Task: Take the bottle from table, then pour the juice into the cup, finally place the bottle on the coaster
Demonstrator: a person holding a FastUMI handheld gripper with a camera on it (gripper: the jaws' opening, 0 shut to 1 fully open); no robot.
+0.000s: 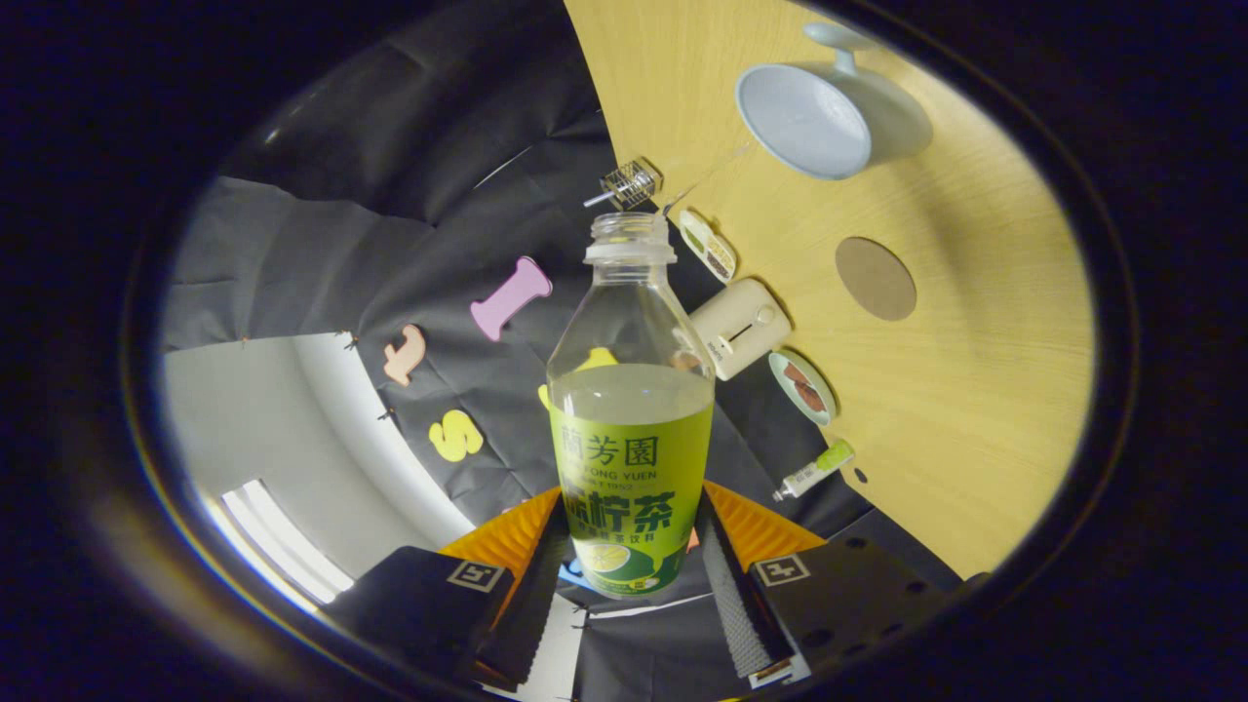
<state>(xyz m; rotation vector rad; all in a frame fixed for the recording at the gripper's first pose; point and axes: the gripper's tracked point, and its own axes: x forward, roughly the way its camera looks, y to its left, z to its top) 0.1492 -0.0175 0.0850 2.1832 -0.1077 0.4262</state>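
Clamping the uncapped bottle (631, 429) between both fingers, the gripper (632, 565) points its neck toward twelve o'clock. Cup (814, 122) sits around one o'clock beyond (coaster (876, 279) nearer)

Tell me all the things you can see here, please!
clear plastic bottle with green label and pale juice: 1, clear and green, cap off, held between the fingers
light wooden table: 1, pale yellow wood, beyond the bottle
pale blue cup with a handle: 1, pale blue, on the table, far from the fingers
round brown coaster: 1, brown, on the table between the cup and the fingers
cream box-shaped appliance: 1, cream, at the table's edge beside the bottle
small dishes with food: 2, pale rims, along the table's edge
wire mesh basket: 1, metal, beyond the bottle's mouth
small tube with green cap: 1, white and green, at the table's edge
gripper: 1, both fingers pressed on the bottle
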